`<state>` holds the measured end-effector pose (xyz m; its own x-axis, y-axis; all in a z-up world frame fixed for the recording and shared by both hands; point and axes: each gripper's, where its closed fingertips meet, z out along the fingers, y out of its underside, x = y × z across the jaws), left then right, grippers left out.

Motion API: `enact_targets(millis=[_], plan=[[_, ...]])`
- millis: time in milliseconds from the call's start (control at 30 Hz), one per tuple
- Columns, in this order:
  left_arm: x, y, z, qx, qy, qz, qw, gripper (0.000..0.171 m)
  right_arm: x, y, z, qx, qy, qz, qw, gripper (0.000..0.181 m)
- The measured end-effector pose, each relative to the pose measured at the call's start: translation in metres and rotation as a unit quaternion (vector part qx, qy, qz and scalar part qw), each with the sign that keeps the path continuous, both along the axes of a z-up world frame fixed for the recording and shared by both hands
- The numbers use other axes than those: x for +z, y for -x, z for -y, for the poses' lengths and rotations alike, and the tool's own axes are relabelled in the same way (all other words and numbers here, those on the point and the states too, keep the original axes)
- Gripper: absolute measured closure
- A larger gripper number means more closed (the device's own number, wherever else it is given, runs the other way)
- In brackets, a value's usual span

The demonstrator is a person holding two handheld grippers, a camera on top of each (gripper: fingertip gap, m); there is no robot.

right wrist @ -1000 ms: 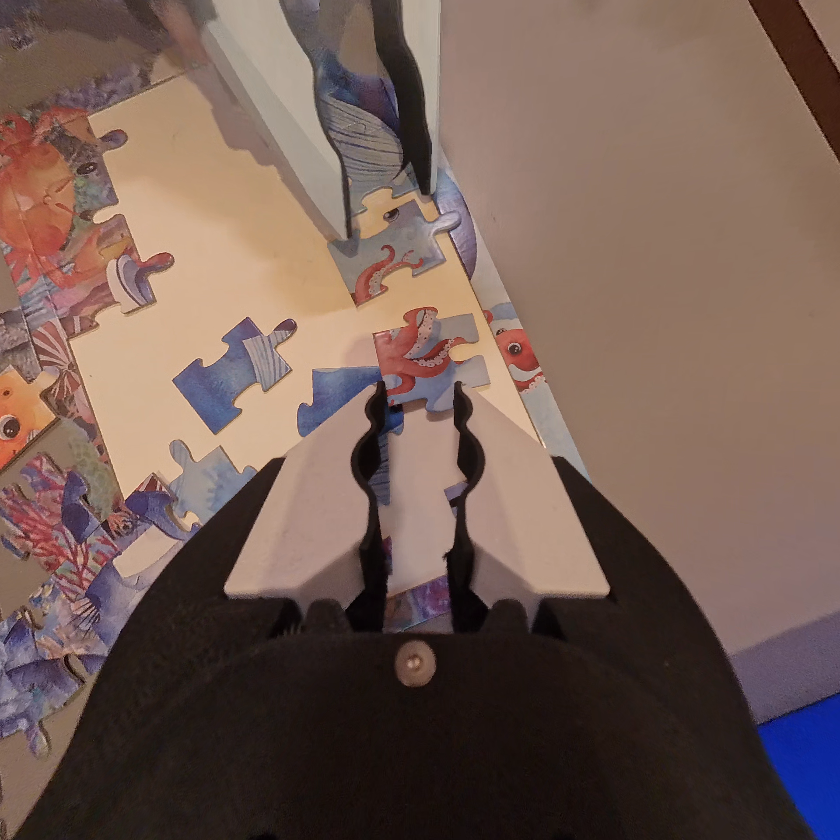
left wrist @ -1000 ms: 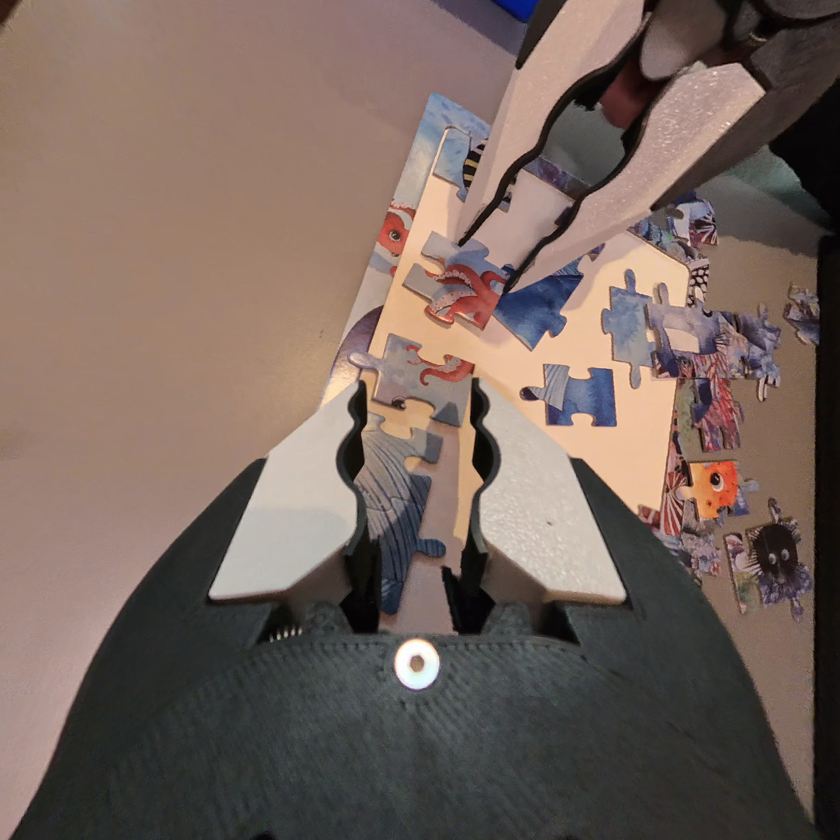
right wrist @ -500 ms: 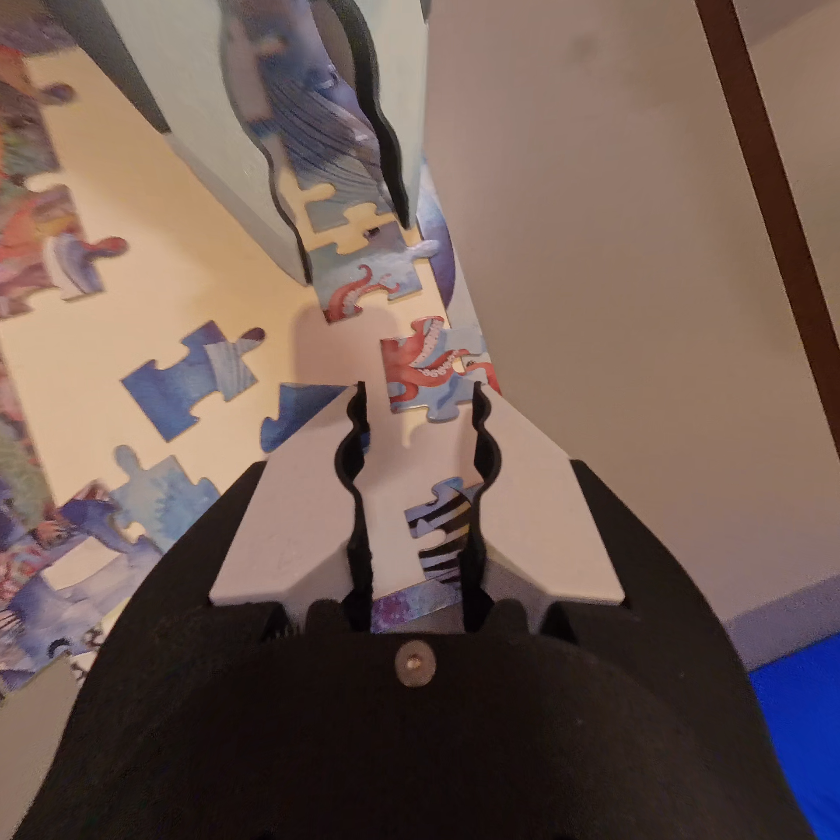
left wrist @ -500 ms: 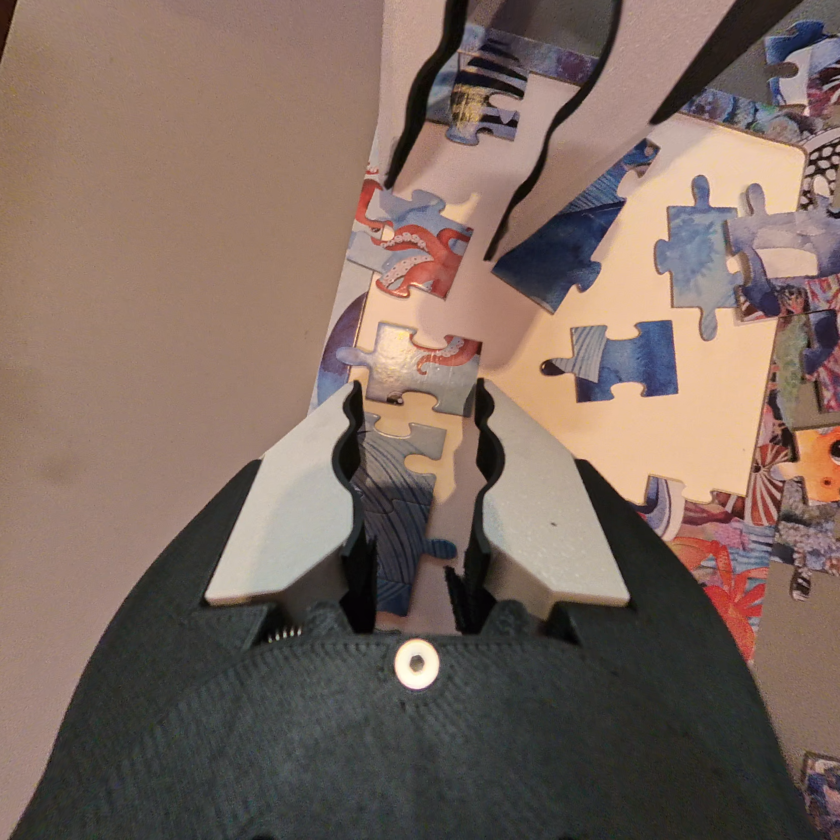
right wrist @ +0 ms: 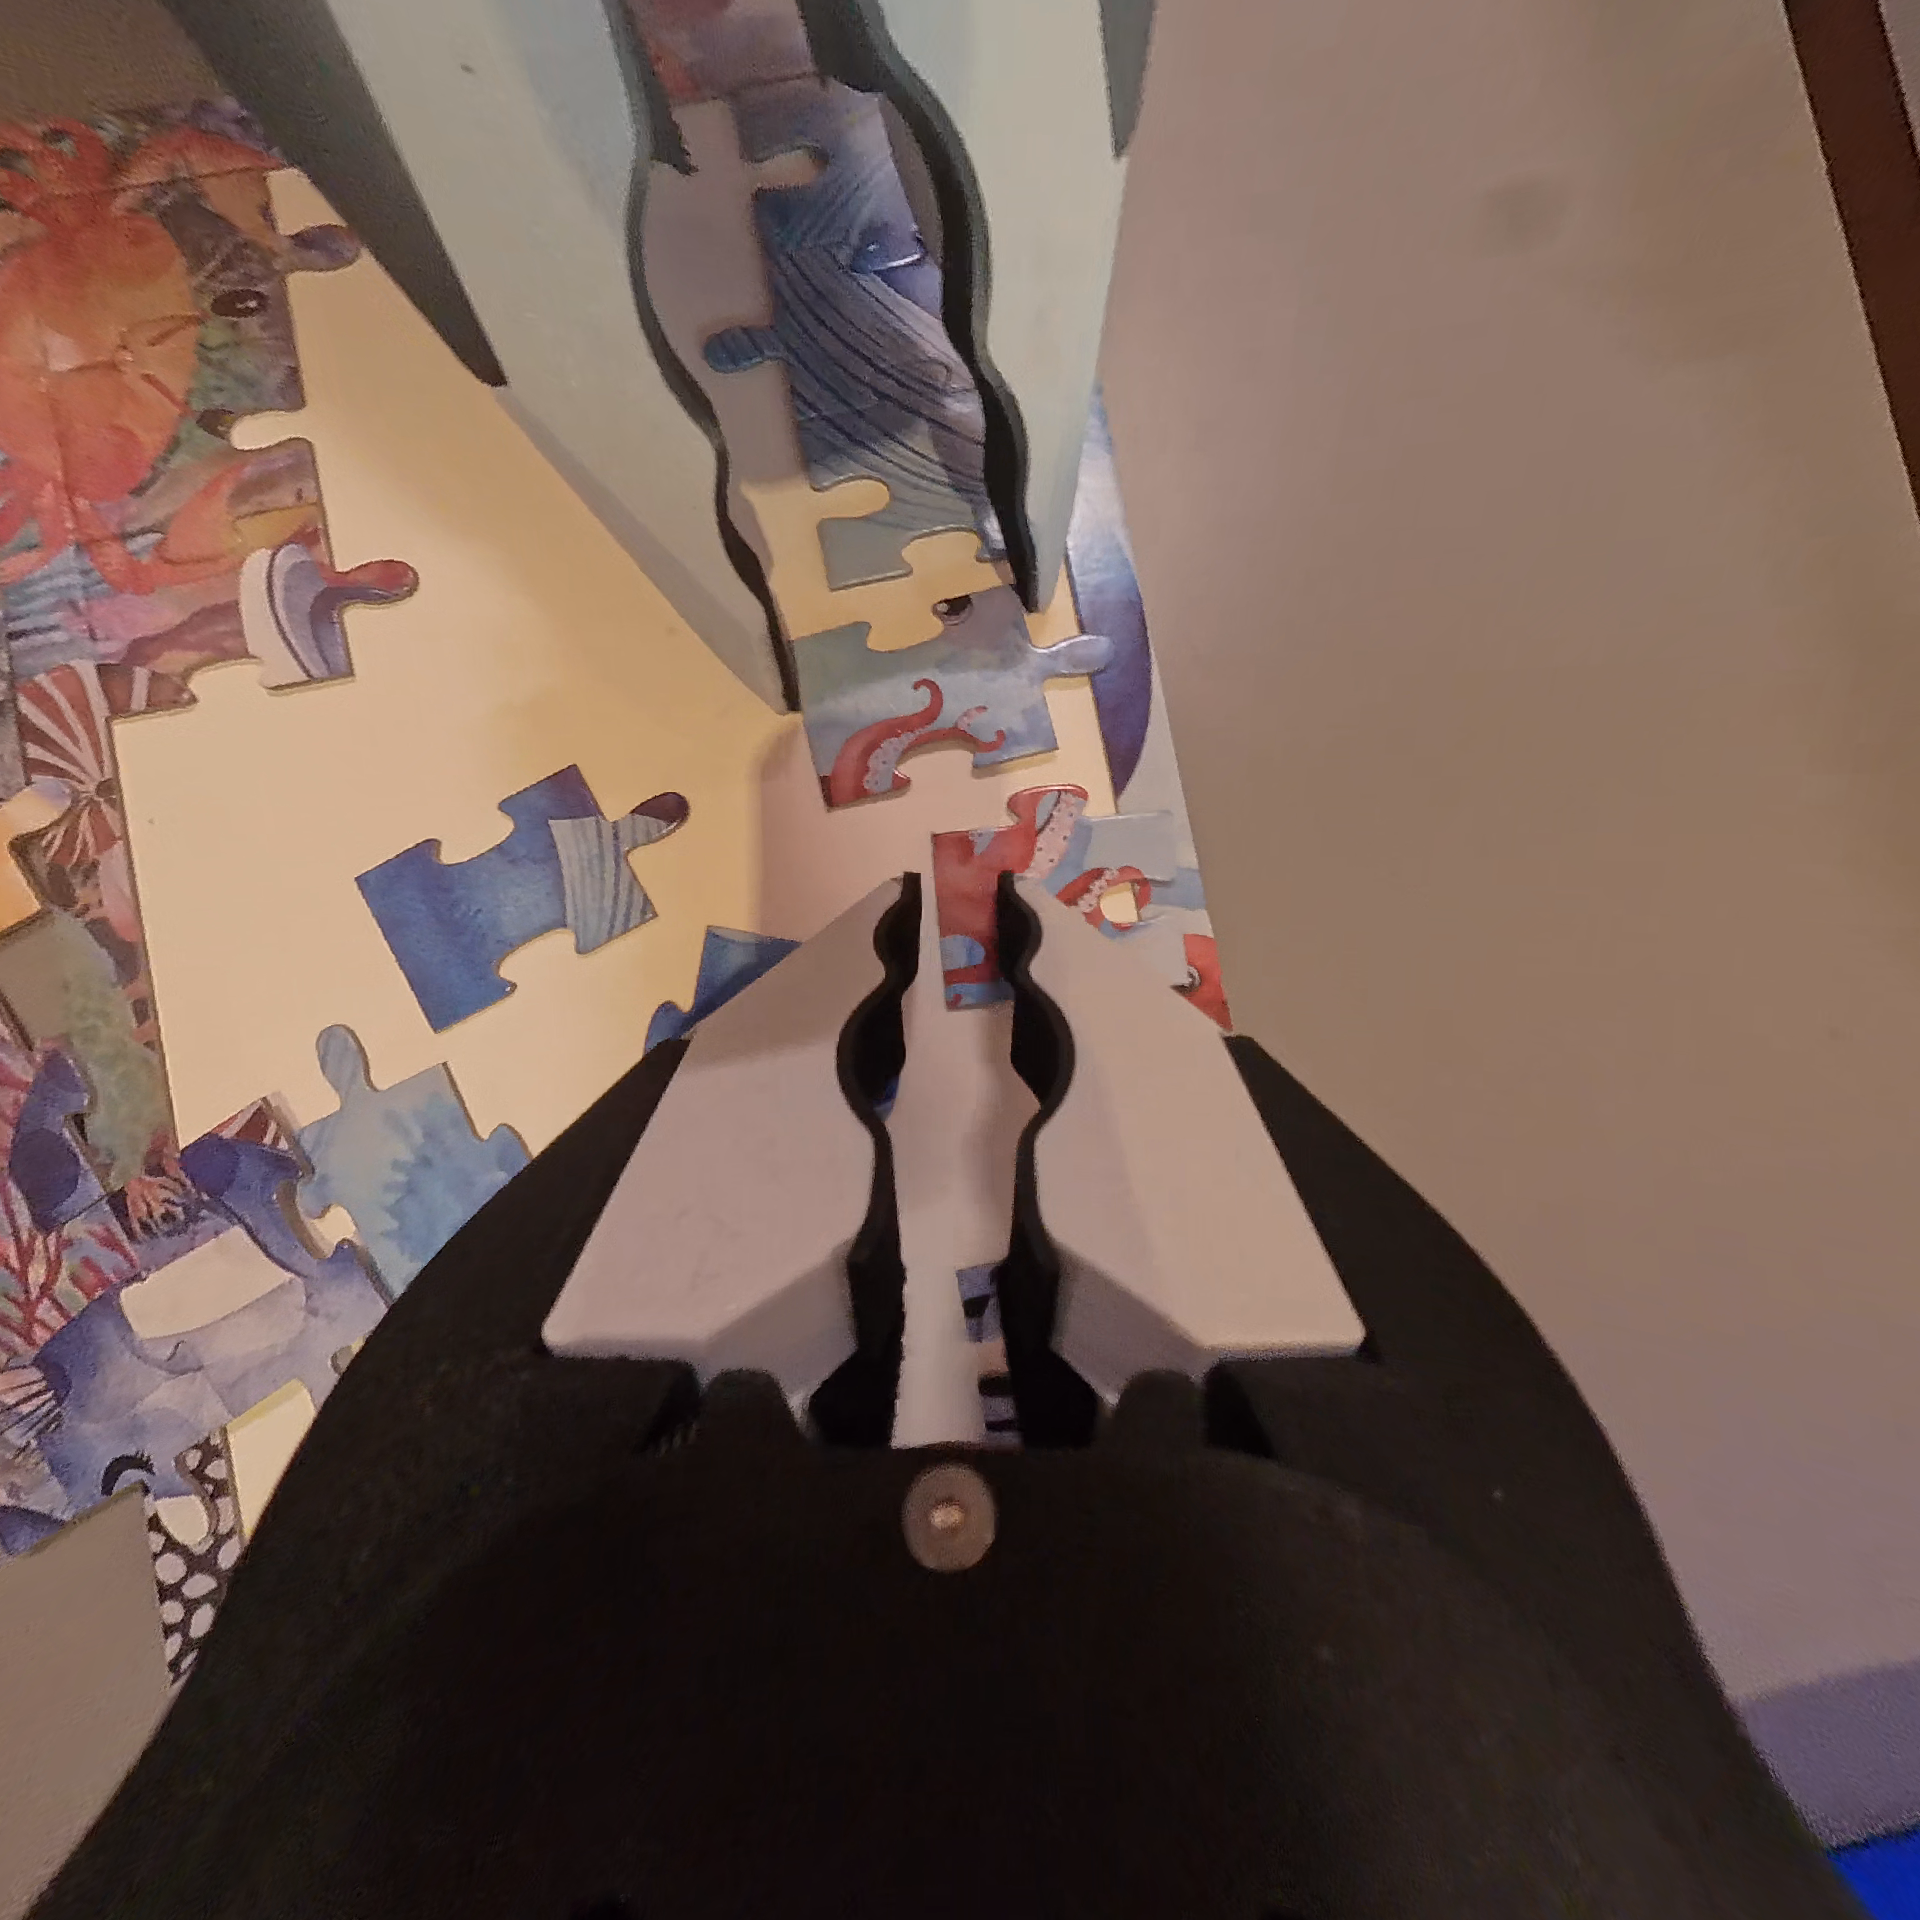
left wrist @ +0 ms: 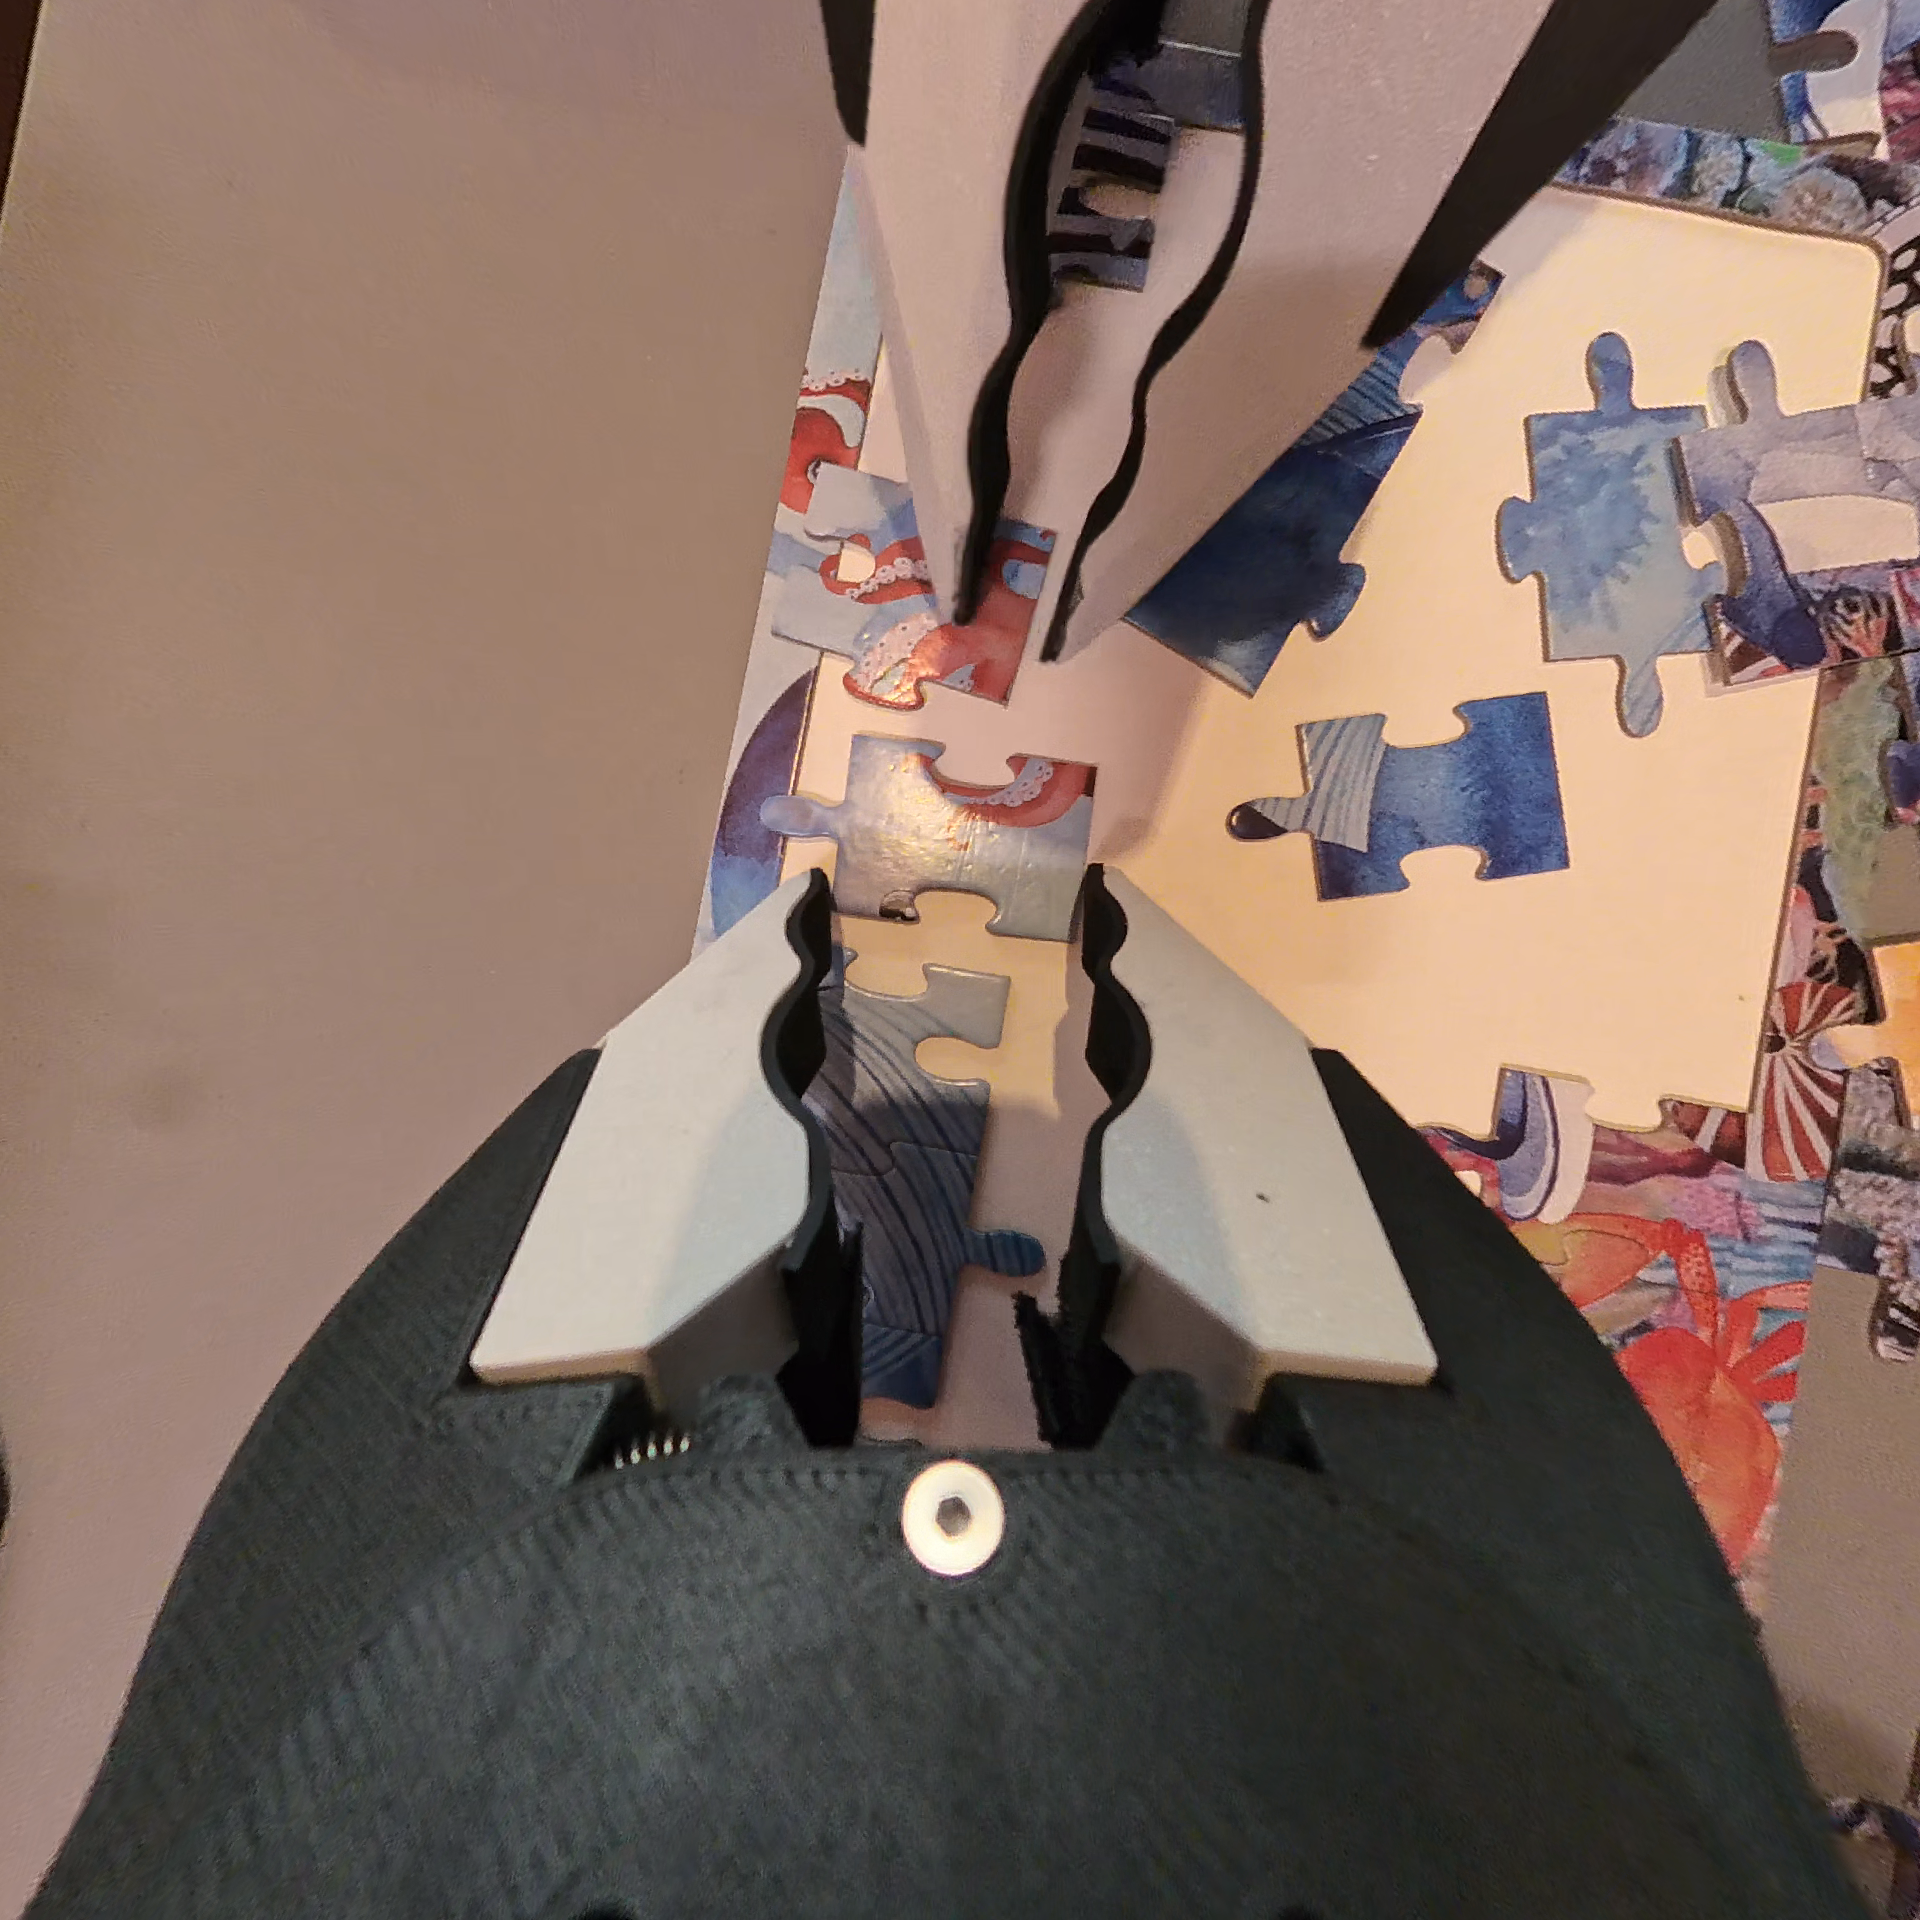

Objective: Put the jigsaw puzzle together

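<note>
Over the puzzle tray (left wrist: 1558, 1018), 2 parted tools beside octopus pieces (left wrist: 977, 831).

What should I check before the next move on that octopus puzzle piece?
1. Right tongs positioned on the octopus piece: ok, both tips sit over it.
2. Piece actually gripped: cannot tell; it lies flat and a narrow gap shows between the tips.
3. Left tongs free: ok, open and holding nothing, tips at the near edge of the tentacle piece.
4. Octopus piece joined to the tentacle piece: not ok, a strip of bare board shows between them.
5. Clearance between the two tongs: ok, they do not touch.
</note>
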<state>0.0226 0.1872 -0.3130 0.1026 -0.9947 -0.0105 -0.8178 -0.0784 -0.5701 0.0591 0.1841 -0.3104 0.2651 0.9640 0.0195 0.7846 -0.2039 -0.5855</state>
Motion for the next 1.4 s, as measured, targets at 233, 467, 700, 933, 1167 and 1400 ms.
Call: enact_targets(millis=[233, 467, 700, 933, 1167, 1400], plan=[[0.000, 0.000, 0.000, -0.003, -0.001, -0.002, 1.000, 0.124, 0.000, -0.006, -0.013, -0.015, -0.024, 0.037, 0.999, 0.137], [0.000, 0.000, 0.000, -0.003, 0.000, -0.001, 1.000, 0.125, -0.002, -0.006, -0.015, -0.009, -0.002, 0.033, 0.999, 0.145], [0.000, 0.000, 0.000, -0.003, -0.001, -0.001, 1.000, 0.125, -0.002, -0.007, -0.014, -0.005, 0.009, 0.021, 1.000, 0.152], [0.001, 0.000, 0.001, -0.006, -0.002, -0.002, 1.000, 0.125, -0.001, 0.001, -0.007, 0.017, 0.010, 0.000, 1.000, 0.152], [0.000, 0.002, 0.001, -0.010, 0.000, -0.003, 1.000, 0.125, 0.005, 0.003, 0.004, 0.045, 0.022, -0.024, 0.998, 0.153], [0.000, 0.008, 0.006, -0.022, 0.007, -0.020, 1.000, 0.125, 0.000, 0.010, 0.009, 0.063, 0.010, 0.013, 0.998, 0.152]])
